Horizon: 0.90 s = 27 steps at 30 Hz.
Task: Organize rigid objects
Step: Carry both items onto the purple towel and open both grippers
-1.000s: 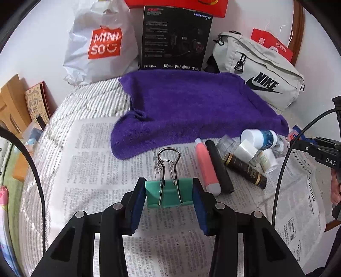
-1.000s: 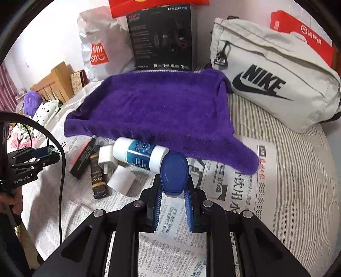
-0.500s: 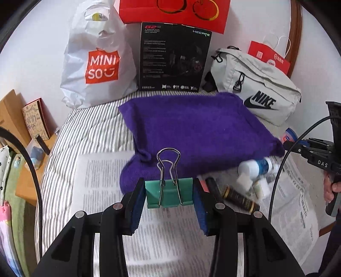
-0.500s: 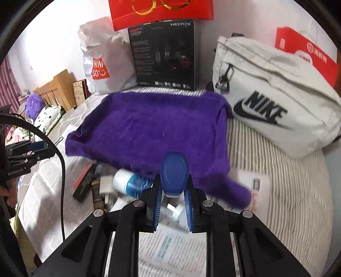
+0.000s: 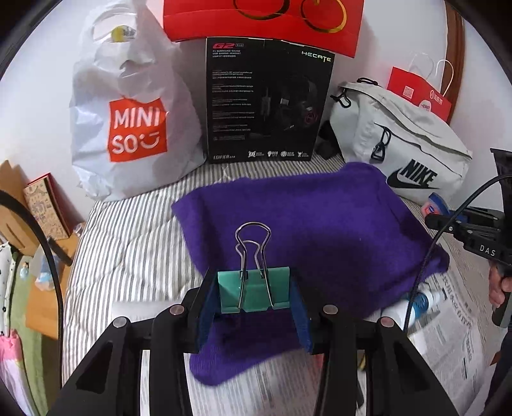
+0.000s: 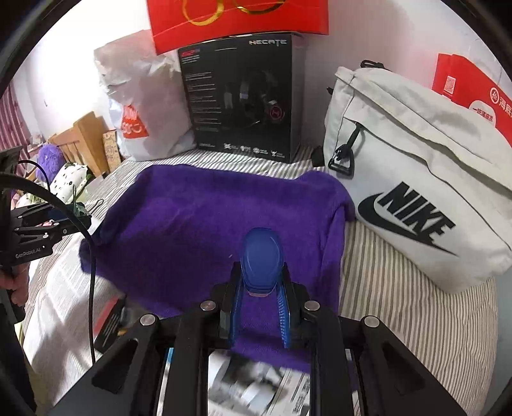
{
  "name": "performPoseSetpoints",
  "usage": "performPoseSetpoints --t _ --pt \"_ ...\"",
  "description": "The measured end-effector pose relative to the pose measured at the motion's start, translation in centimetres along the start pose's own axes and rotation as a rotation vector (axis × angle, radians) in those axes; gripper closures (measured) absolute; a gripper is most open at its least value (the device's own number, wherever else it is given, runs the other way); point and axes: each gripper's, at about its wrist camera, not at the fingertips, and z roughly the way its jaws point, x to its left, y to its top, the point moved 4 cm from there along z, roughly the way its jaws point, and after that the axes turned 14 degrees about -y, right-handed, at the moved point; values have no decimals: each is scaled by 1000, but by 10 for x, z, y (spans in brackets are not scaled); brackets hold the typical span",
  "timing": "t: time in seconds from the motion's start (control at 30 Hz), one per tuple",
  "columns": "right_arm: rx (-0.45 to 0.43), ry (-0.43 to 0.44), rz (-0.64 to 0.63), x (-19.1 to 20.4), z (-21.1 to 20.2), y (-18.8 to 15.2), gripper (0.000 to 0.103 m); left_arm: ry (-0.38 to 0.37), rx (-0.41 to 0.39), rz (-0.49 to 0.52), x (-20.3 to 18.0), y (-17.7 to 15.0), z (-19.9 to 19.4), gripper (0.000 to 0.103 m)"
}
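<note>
Both grippers have risen and come forward since a second ago, so the purple towel (image 5: 307,230) now fills the middle of each view and most of the small items on the newspaper (image 5: 460,323) have slipped behind its near edge. Held between the fingers of the left gripper (image 5: 254,294) is a green binder clip (image 5: 254,292), clamped by its body with the wire handles standing upright. Pinched between the fingers of the right gripper (image 6: 259,288) is a blue oval cap-like object (image 6: 261,260), its rounded end pointing up over the towel. At the towel's right edge in the left view a white and blue bottle (image 5: 416,302) lies on the newspaper, partly under the cloth; in the right view a black and red flat item (image 6: 110,320) lies at the towel's left corner. Along the wall at the back of the striped bed (image 6: 400,304) stand a white Miniso bag (image 5: 128,128), whose contents cannot be made out, a black Hecate box (image 5: 265,102) with a red bag (image 5: 262,22) resting on its top, a grey Nike bag (image 6: 422,192), zipped closed, and a red paper bag (image 5: 419,92) behind it. Each gripper's black cable crosses the other's side of the frame.
</note>
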Motion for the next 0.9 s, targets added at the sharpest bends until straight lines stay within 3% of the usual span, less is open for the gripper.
performPoseSetpoints --t 0.4,0.9 --pt "53 -15 -39 -3 55 28 83 -46 42 -5 9 35 50 63" --pt "157 -49 -127 15 121 41 83 -14 165 -11 28 46 116 62"
